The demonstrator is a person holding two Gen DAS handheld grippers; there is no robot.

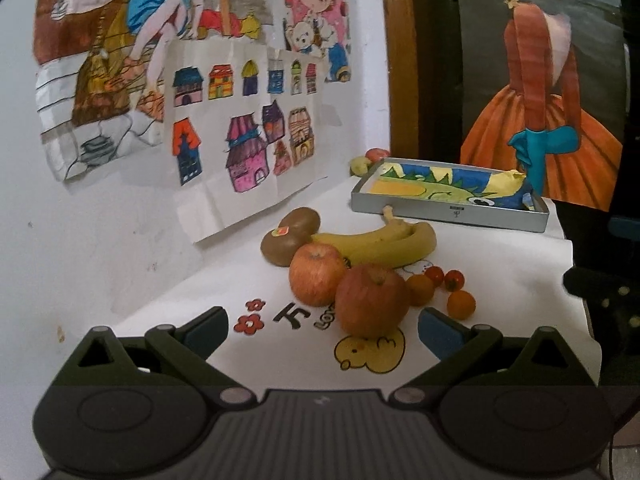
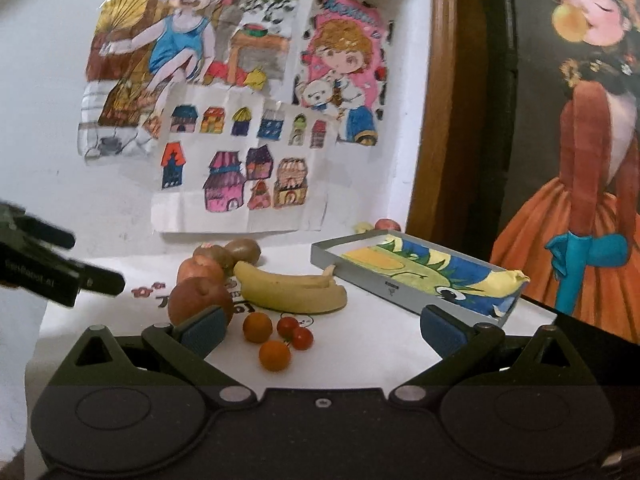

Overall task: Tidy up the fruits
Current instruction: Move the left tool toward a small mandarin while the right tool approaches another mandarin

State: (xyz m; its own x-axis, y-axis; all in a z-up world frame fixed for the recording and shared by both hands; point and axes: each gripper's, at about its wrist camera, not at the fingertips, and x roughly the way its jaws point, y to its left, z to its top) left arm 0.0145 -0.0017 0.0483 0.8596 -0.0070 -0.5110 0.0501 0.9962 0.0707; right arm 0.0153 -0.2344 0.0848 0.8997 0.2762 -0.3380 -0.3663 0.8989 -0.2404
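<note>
- A white wall hung with bright children's drawings (image 2: 224, 120) backs a table under a white printed cloth (image 1: 500, 280), where the fruit lies heaped in the middle.
- A shallow grey metal tray lined with a blue-and-yellow drawing (image 2: 384, 286) sits at the far right corner, about one o'clock from either gripper, and no fruit shows in it.
- A pair of yellow bananas (image 1: 380, 242) lies crosswise, long axis running nine to three, stems toward the tray.
- Two brown kiwis (image 1: 290, 236) and two red apples sit at the bananas' left; the nearer red apple (image 1: 370, 300) is at twelve o'clock, just beyond the fingers of the left gripper (image 1: 322, 330), which are spread wide and hold nothing.
- The right gripper (image 2: 322, 328) is likewise spread and empty; small orange and red tomatoes (image 2: 276, 354) lie between its fingertips at twelve.
- By this layout the left hand looks nearer the apple, the right nearer the tomatoes and tray.
</note>
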